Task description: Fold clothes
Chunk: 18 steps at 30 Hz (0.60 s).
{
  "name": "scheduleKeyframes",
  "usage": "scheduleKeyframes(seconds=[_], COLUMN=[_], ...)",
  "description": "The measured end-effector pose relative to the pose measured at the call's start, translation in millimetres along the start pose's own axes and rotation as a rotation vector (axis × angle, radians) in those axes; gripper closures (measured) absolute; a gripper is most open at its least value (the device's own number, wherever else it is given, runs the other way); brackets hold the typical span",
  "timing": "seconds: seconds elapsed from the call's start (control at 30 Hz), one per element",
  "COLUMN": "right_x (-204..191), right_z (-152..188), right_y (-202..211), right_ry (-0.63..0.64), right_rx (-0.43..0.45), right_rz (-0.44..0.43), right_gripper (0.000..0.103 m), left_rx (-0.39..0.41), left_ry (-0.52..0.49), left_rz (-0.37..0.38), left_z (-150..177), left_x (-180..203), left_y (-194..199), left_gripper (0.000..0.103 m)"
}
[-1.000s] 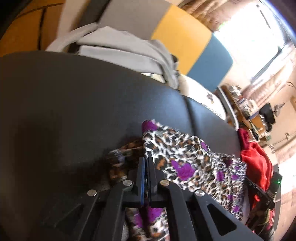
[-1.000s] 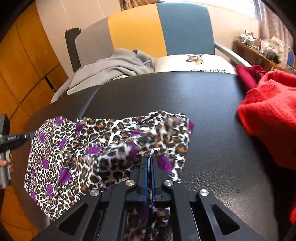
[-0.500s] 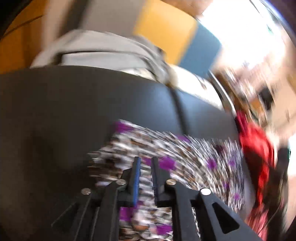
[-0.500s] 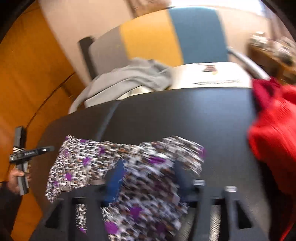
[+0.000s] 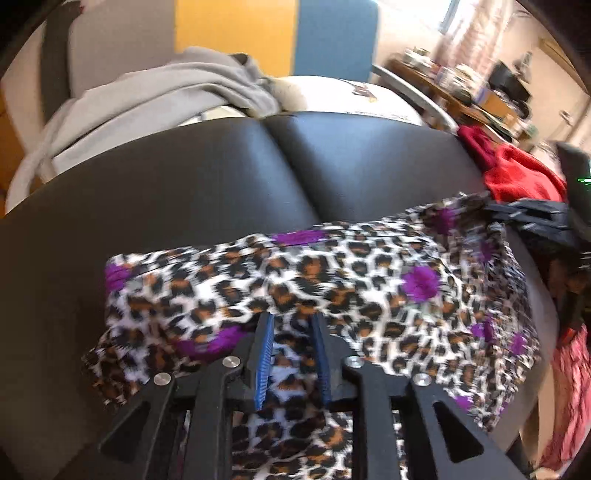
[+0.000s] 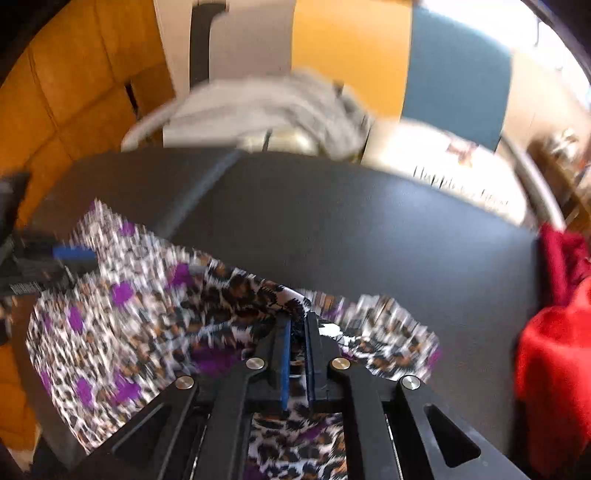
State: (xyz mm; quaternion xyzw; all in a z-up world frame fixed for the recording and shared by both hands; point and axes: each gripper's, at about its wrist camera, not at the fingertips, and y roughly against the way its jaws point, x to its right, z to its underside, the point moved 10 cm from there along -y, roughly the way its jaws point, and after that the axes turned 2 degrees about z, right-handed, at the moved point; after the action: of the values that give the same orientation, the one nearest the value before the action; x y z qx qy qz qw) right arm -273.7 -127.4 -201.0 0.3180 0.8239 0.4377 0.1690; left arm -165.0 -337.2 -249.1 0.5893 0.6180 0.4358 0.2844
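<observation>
Left wrist view: the left gripper [image 5: 291, 321] is hovering over the leopard-print garment [image 5: 332, 280], which is lying spread on the black padded table [image 5: 207, 177]. Its two blue-faced fingers [image 5: 264, 354] are standing moderately apart, and printed cloth is showing in the gap between them; nothing is being clamped. The garment is extending ahead of the fingertips and to both sides of them. A red garment [image 5: 517, 177] is lying ahead and to the right, at the table's far right edge. A grey garment [image 5: 155, 92] is resting ahead and to the left, on a chair [image 5: 236, 33] beyond the table.

Right wrist view: the right gripper [image 6: 297, 321] is pointing at a raised fold of the leopard-print garment [image 6: 122, 325]. Its fingers [image 6: 284, 354] are standing only narrowly apart, with cloth lying in the slot; whether they are pinching it cannot be told, as the picture is blurred by motion. Most of the garment is lying to the left of this gripper, with a smaller part to its right. The red garment [image 6: 550, 354] is lying to the right, apart from the printed cloth. The left gripper [image 6: 55, 258] is showing at the far left, over the garment's left edge.
</observation>
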Motion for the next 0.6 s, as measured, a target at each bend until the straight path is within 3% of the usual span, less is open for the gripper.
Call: scheduleKeyframes(seconds=[0.1, 0.17, 0.23, 0.27, 0.47, 0.6], right_x=[8, 11, 8, 4, -20, -35], right_z=[-14, -14, -3, 4, 45, 82], right_y=[3, -5, -7, -1, 36, 53], right_ry=[-0.009, -0.028, -0.055, -0.067, -0.139, -0.166], right_rx=[0.053, 0.053, 0.036, 0.034, 0.021, -0.023], right_rz=[0.053, 0.047, -0.003, -0.032, -0.203, -0.280], right_gripper=[0.094, 0.091, 0.078, 0.064, 0.064, 0.064], left_rx=[0.045, 0.063, 0.088, 0.106, 0.166, 0.121], left_ry=[0.022, 0.083, 0.125, 0.132, 0.114, 0.065], left_rz=[-0.090, -0.086, -0.066, -0.065, 0.026, 0.045], left_z=[7, 11, 13, 14, 37, 66], left_x=[-10, -15, -18, -18, 2, 13], left_y=[2, 0, 5, 12, 42, 39], left_gripper=[0.081, 0.081, 0.081, 0.081, 0.082, 0.082])
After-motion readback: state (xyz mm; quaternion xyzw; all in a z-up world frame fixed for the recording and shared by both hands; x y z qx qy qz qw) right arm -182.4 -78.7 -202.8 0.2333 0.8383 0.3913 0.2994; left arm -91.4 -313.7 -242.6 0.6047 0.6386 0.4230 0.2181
